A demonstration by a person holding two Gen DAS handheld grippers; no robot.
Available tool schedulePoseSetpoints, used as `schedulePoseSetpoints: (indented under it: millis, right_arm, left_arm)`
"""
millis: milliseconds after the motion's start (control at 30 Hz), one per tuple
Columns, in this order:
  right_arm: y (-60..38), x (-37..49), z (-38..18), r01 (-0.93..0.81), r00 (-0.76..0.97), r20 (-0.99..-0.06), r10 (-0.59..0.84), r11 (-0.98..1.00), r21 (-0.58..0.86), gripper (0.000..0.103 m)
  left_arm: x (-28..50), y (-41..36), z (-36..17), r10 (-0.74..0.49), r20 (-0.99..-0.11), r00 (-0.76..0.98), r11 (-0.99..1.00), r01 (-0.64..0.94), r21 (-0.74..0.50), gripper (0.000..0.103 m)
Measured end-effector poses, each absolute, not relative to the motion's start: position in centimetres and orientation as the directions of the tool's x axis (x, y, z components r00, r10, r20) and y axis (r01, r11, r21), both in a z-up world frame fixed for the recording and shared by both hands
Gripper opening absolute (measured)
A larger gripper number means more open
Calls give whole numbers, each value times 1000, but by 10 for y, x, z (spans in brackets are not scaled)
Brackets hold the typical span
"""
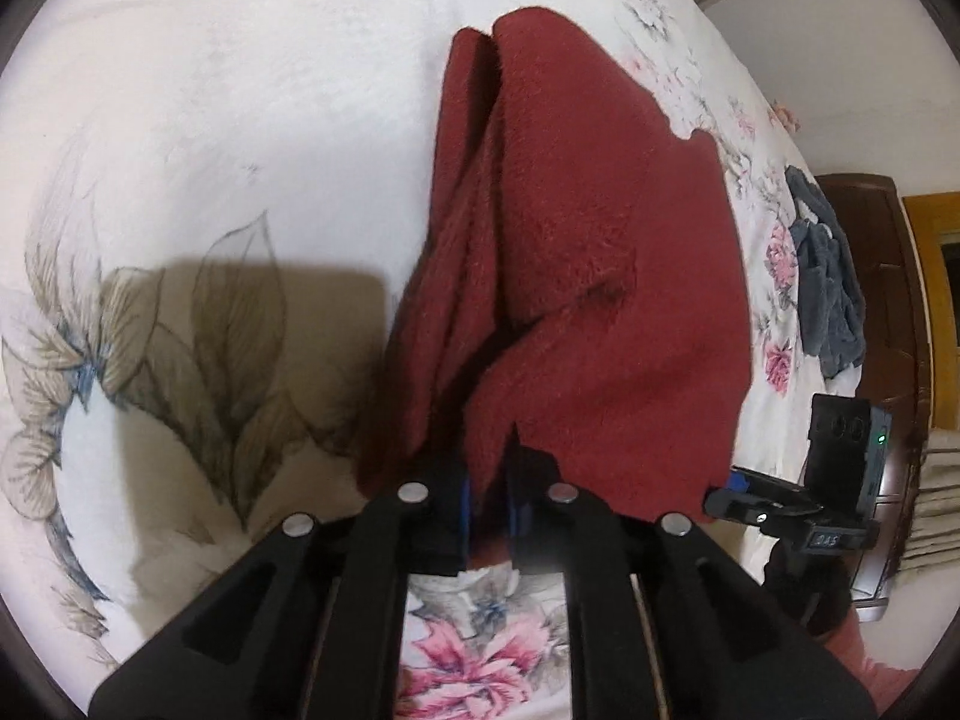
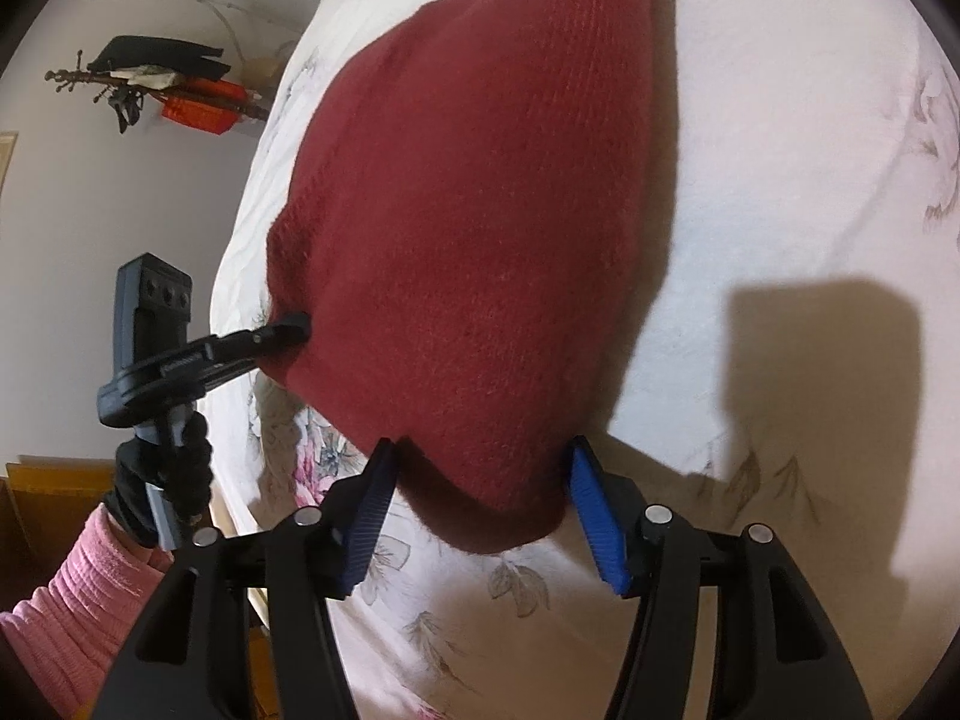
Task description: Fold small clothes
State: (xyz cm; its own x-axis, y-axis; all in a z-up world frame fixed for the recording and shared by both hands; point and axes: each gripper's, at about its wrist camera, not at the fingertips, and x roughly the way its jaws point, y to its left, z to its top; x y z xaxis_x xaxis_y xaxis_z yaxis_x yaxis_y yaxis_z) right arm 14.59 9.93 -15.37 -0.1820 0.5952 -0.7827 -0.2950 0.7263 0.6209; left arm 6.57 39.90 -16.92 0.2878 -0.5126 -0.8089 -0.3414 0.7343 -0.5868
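A dark red knitted garment [image 1: 588, 276] is seen filling the centre of the left wrist view, draped in folds over a white bedsheet [image 1: 210, 120] printed with grey leaves and pink flowers. Its near edge is pinched between the blue pads of the left gripper [image 1: 489, 498], whose jaws are drawn tight on the fabric at the lower centre of the frame. A crumpled grey cloth [image 1: 828, 282] is seen lying on the sheet at the right edge, well apart from the red garment.

In the right wrist view, the red garment [image 2: 480, 228] is spread from the top centre down to the lower centre. The right gripper [image 2: 480, 510] is held with its jaws wide apart, one blue pad on each side of the garment's near edge; the fabric is not gripped, though whether the pads touch it cannot be told. At the left of this frame the left gripper [image 2: 294, 324] is seen clamped on the garment's side edge, carried by a black-gloved hand [image 2: 162, 480] with a pink sleeve [image 2: 66, 600] behind it. A shelf of dark and orange items [image 2: 168, 84] is visible on the wall at upper left.
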Motion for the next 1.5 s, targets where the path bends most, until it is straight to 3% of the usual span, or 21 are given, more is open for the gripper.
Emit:
schedulePoseSetpoints:
  millis: [100, 167, 200, 500, 733, 800, 967, 1033, 1100, 1167, 1267, 1333, 1500]
  right_arm:
    - [95, 153, -146, -319, -151, -791, 593, 728, 607, 59]
    - [92, 161, -141, -314, -135, -786, 604, 726, 612, 62]
    - [91, 165, -139, -311, -125, -786, 606, 728, 611, 63]
    - [96, 208, -146, -271, -89, -752, 653, 711, 649, 65]
    - [104, 222, -172, -215, -108, -693, 713, 663, 717, 74]
    - [107, 226, -179, -195, -115, -676, 728, 651, 734, 75]
    - [112, 234, -198, -134, -135, -628, 767, 613, 778, 75]
    - [116, 237, -202, -114, -133, -613, 779, 603, 790, 72]
    - [115, 236, -200, -114, -124, -610, 783, 599, 792, 63]
    - [111, 233, -194, -125, -112, -598, 793, 586, 801, 51]
    - [105, 229, -178, -142, -103, -569, 816, 555, 820, 44]
    - [103, 225, -162, -164, -99, -549, 830, 531, 831, 43]
    - [74, 205, -119, -202, -100, -510, 854, 485, 851, 42]
  left_arm:
    - [66, 400, -148, -513, -802, 306, 740, -316, -594, 22]
    - [69, 406, -135, -506, -796, 331, 746, -295, -597, 55]
    - [75, 408, -130, -503, -791, 347, 749, -281, -600, 58]
    - [142, 416, -156, -509, -802, 311, 764, -267, -588, 61]
    - [171, 413, -179, -559, -782, 277, 746, -244, -620, 63]
    - [176, 411, -184, -572, -775, 268, 742, -233, -628, 67]
    - [190, 392, -187, -572, -782, 247, 765, -182, -618, 88]
    - [191, 384, -186, -544, -805, 237, 795, -161, -585, 87]
    - [188, 378, -183, -505, -830, 237, 828, -137, -543, 77]
    - [184, 382, -180, -533, -809, 248, 807, -141, -574, 50]
    - [177, 387, -177, -581, -768, 269, 760, -160, -630, 31]
    - [171, 385, -170, -602, -745, 287, 738, -156, -657, 26]
    - [140, 364, -131, -681, -653, 331, 657, -117, -744, 25]
